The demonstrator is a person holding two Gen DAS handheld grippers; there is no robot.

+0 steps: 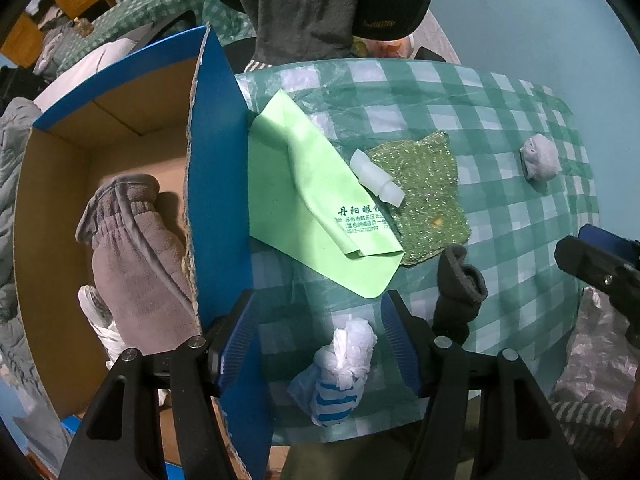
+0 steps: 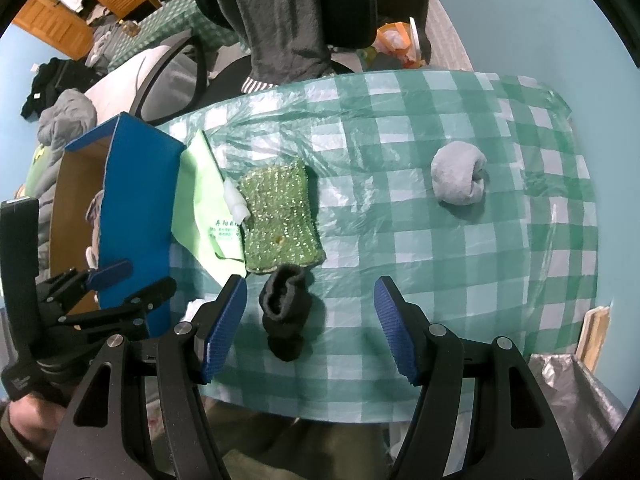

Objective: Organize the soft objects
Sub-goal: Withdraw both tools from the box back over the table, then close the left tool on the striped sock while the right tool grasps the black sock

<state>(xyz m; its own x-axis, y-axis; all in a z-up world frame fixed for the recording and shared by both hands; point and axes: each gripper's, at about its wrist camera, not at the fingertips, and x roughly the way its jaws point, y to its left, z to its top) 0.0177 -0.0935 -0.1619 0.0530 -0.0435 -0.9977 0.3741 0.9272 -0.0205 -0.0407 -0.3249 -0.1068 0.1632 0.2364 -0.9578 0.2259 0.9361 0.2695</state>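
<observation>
A blue cardboard box [image 1: 216, 184] [image 2: 136, 208] stands at the table's left, with a grey fleece piece [image 1: 136, 264] inside. My left gripper [image 1: 320, 340] is open around a knotted white and blue plastic bag [image 1: 340, 368] near the table's front edge. My right gripper [image 2: 310, 328] is open around a rolled black sock [image 2: 286, 316], also in the left wrist view [image 1: 458, 292]. A light green cloth [image 1: 304, 196] [image 2: 204, 208], a glittery green sponge cloth [image 1: 424, 196] [image 2: 280, 216] and a small white plastic piece [image 1: 376, 178] lie mid-table. A rolled grey sock [image 1: 538, 158] [image 2: 458, 178] lies at the right.
The table has a green checked plastic cover [image 2: 440, 280]. A chair with dark grey clothing [image 2: 288, 20] stands behind the table. A silvery bag [image 2: 576, 400] sits by the table's right front. Clothes are piled at the left [image 2: 64, 120].
</observation>
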